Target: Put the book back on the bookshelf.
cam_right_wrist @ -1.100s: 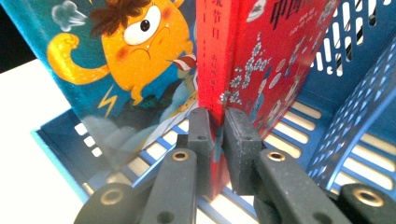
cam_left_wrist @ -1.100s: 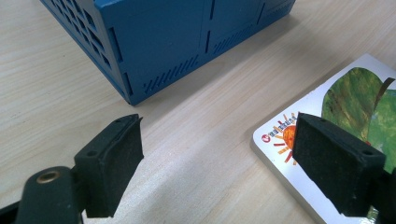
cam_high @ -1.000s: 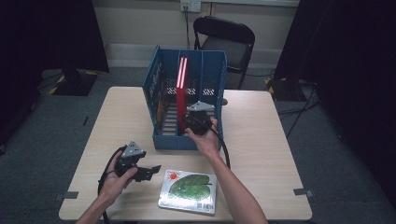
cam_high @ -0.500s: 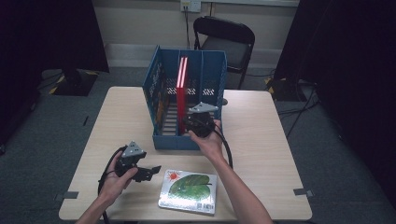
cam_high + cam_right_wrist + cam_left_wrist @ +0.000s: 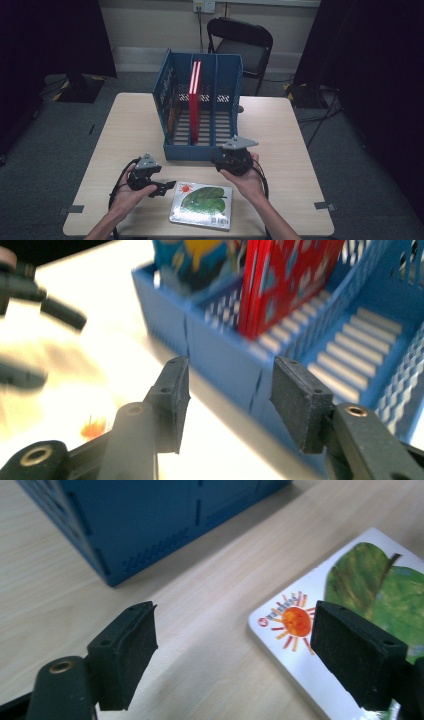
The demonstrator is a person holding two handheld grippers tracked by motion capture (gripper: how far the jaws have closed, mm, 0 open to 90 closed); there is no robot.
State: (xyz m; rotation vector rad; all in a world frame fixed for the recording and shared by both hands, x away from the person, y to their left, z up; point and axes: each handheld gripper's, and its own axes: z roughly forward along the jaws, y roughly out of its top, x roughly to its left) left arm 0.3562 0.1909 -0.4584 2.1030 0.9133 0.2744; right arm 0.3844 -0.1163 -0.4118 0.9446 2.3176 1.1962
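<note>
**Flat book waiting by the rack, both sets of jaws empty**

The picture book (image 5: 201, 204) with the green leaf cover is lying flat on the surface (image 5: 135, 125), near the front edge and just in front of the blue file rack (image 5: 200, 150), apart from it. The left gripper (image 5: 162, 188) is hovering just beside the book's left edge, its jaws standing wide apart with nothing between them; in the left gripper view the sun-printed corner (image 5: 295, 622) is sitting just inside the far jaw. The right gripper (image 5: 227, 390) is sitting at the rack's front wall, its jaws having just been opening, and nothing is between them.

The likely trouble: the book is lying flush on the surface, so a jaw may be pushing it along rather than getting under its edge. A one-corner pinch could let it swing or slip. Lifted, it could catch the rack's low front wall or knock the standing book over.

The rack is holding a red book (image 5: 194, 102) upright in its middle compartment and a colourful book (image 5: 200, 260) in the left one; the right compartment is looking bare.
</note>
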